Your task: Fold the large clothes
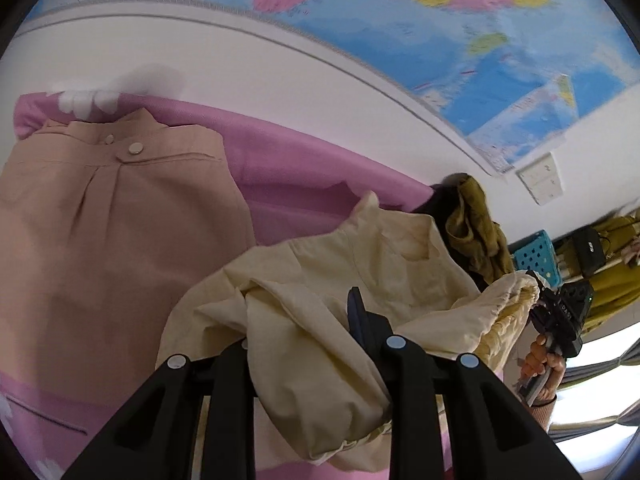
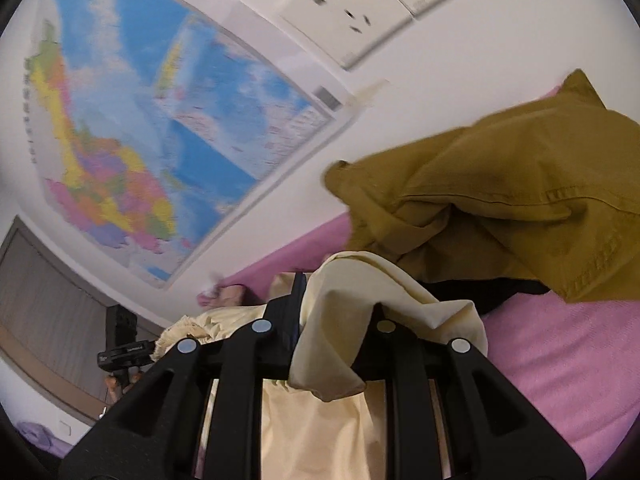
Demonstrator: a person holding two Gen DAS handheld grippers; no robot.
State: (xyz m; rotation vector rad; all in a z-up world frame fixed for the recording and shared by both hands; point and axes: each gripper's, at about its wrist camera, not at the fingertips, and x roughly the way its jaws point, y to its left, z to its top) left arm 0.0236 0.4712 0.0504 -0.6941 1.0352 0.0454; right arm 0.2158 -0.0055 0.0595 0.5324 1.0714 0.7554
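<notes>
A cream garment (image 1: 360,272) with a gathered elastic hem hangs bunched between both grippers above the pink bed. In the left wrist view my left gripper (image 1: 304,328) is shut on a fold of it; one dark fingertip (image 1: 355,308) shows and the cloth hides the other. My right gripper (image 1: 538,290), held by a hand, pinches the gathered hem at the right. In the right wrist view the cream garment (image 2: 344,300) drapes over my right gripper (image 2: 340,300), which is shut on it. The left gripper (image 2: 150,350) shows small at the lower left.
A pink-beige buttoned garment (image 1: 112,220) lies flat on the pink sheet (image 1: 304,176). A mustard garment (image 2: 500,200) is heaped over something black at the bed's far side. A wall map (image 2: 160,128), wall sockets (image 2: 352,12) and a blue crate (image 1: 534,254) lie beyond.
</notes>
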